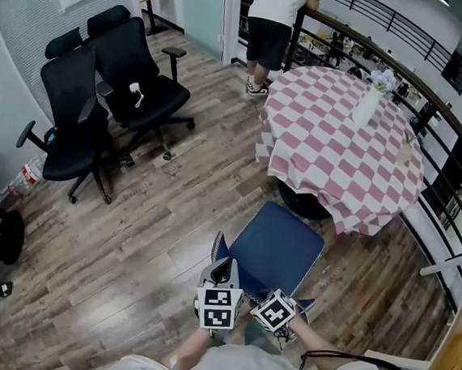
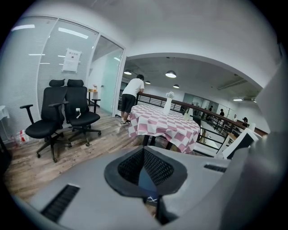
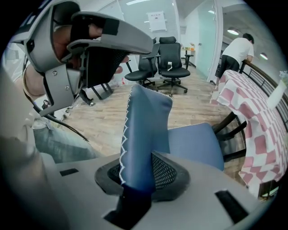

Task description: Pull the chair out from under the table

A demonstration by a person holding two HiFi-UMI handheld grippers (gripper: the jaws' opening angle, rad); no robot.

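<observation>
The round counter [image 1: 331, 157], draped in a pink-and-white checked cloth, stands by the railing on the wood floor [image 1: 153, 238]. The blue chair [image 1: 278, 246] sits just beside it, its seat out from beneath the cloth and its backrest [image 3: 146, 134] toward the person. The left tool [image 2: 146, 173] is clenched on the backrest's top edge. The right tool [image 3: 137, 173] grips the same edge close alongside.

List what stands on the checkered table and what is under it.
On the checkered table stand a white vase of flowers and a smaller vase. Under it only dark legs show; the cloth hides the rest.
</observation>
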